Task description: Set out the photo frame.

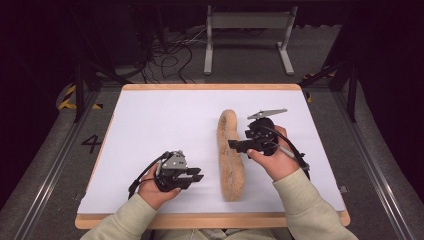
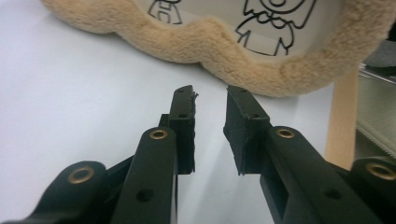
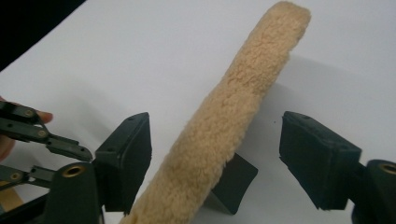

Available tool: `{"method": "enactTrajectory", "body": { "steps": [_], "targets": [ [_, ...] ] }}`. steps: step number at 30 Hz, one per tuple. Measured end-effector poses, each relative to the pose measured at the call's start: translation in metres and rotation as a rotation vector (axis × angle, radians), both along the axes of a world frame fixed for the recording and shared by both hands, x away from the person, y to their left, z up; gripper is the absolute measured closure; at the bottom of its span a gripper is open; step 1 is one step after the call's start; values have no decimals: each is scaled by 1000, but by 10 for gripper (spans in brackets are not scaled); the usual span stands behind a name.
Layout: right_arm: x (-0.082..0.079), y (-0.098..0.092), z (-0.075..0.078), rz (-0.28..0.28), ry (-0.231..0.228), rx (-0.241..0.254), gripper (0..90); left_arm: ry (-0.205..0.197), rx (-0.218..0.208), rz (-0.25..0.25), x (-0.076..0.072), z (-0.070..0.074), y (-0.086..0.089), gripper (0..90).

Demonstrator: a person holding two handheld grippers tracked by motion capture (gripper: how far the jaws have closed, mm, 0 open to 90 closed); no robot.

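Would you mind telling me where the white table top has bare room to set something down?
The widest free patch on the white table top runs from the left edge to the fluffy tan picture frame, beyond the left gripper. A narrower strip lies along the far edge behind the frame. It is crowded mid-right, where the right gripper reaches the frame.

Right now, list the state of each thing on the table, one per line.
Fleece-edged frame: standing on its edge on the table, held by neither gripper; a black prop shows behind it.
Left gripper: open, fingers empty, short of the frame.
Right gripper: open, fingers either side of the frame, not pressing it.
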State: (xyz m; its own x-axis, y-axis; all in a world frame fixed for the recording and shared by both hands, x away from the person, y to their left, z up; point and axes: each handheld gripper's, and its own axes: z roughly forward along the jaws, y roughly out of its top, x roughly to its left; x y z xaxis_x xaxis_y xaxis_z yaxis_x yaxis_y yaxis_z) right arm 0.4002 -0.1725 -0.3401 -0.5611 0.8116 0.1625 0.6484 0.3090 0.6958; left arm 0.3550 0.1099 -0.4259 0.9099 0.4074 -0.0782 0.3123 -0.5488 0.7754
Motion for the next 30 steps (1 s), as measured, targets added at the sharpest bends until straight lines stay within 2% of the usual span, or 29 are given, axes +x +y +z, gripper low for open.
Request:
{"method": "enactTrajectory", "body": {
  "steps": [7,12,16,19,22,24,27,29,30],
  "targets": [
    [14,14,-13,-30,54,-34,257,-7,-7,32,6,1,10,717],
    [22,23,-24,-58,115,-46,365,-1,-19,59,10,1,17,708],
    [23,30,-29,-77,168,-69,466,-1,-15,60,10,0,17,708],
    [24,32,-30,-94,199,-84,510,-2,-14,59,10,0,16,708],
    [24,33,-30,-144,247,-76,565,-3,-13,59,10,0,17,708],
    [23,34,-29,-153,255,-87,598,-4,-14,60,10,0,17,708],
    [22,37,-28,-210,277,-92,638,-5,-16,61,10,0,17,708],
    [22,38,-28,-217,277,-89,643,-1,-19,62,10,0,18,708],
    [22,37,-27,-234,291,-89,666,0,-20,61,10,0,18,708]
  ]
}}
